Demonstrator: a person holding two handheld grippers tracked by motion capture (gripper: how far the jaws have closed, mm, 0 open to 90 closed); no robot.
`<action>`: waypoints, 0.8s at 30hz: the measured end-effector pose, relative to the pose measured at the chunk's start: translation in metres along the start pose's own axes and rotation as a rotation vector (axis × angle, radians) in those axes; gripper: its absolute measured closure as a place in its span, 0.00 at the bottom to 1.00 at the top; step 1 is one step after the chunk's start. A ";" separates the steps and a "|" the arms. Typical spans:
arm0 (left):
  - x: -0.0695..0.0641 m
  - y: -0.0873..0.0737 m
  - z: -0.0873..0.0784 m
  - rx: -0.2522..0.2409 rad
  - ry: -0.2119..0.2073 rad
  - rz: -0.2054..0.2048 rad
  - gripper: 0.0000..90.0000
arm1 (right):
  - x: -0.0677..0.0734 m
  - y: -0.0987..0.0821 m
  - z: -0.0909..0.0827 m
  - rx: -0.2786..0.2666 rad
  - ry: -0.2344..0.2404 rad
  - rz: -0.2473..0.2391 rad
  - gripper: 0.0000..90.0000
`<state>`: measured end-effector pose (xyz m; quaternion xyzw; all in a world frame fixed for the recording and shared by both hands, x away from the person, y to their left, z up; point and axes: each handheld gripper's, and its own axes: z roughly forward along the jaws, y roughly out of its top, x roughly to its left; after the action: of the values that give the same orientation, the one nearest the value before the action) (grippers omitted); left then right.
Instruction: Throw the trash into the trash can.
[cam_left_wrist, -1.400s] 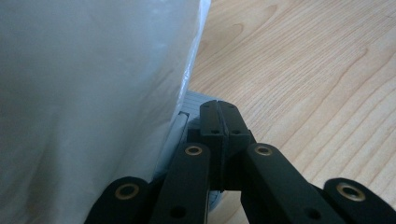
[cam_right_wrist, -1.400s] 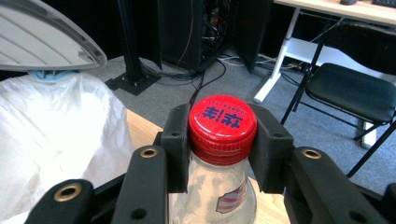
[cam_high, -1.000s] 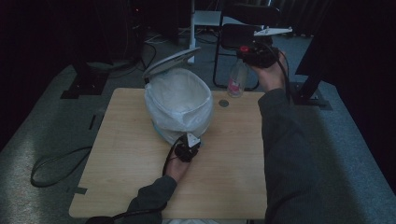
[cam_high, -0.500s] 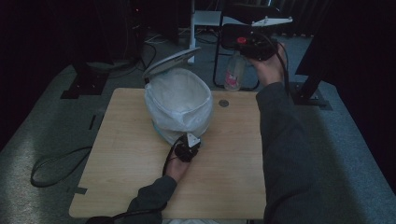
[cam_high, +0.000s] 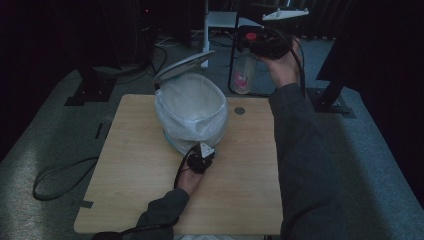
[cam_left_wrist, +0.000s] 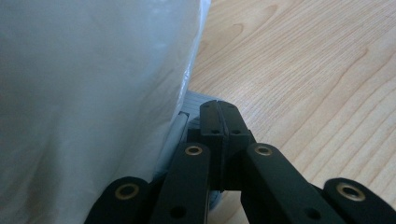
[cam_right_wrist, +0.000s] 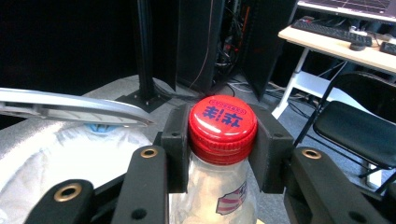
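Jaws around red-capped bottle (cam_right_wrist: 219, 186), blue lettering

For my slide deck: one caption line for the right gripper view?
Right gripper shut on a red-capped bottle, above a bag-lined bin with its lid up.

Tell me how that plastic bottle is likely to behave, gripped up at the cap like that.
The bottle looks clear and empty, so probably light. The right gripper clamps it just under the red cap, so the body may swing as it hangs. Its thin wall would likely dent if squeezed lower down.
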<state>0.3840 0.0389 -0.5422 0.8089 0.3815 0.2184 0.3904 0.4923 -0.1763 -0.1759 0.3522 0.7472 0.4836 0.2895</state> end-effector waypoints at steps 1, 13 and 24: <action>0.000 0.000 0.000 0.000 0.000 0.000 1.00 | 0.002 0.002 0.000 0.000 0.001 -0.003 0.69; 0.000 0.000 0.000 0.000 -0.001 0.000 1.00 | 0.024 0.014 -0.001 -0.034 0.072 -0.016 0.69; 0.000 0.000 0.000 -0.001 -0.002 0.000 1.00 | 0.039 0.021 0.003 -0.036 0.115 -0.029 0.69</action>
<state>0.3841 0.0389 -0.5423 0.8089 0.3813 0.2177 0.3911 0.4769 -0.1374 -0.1608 0.3074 0.7588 0.5123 0.2594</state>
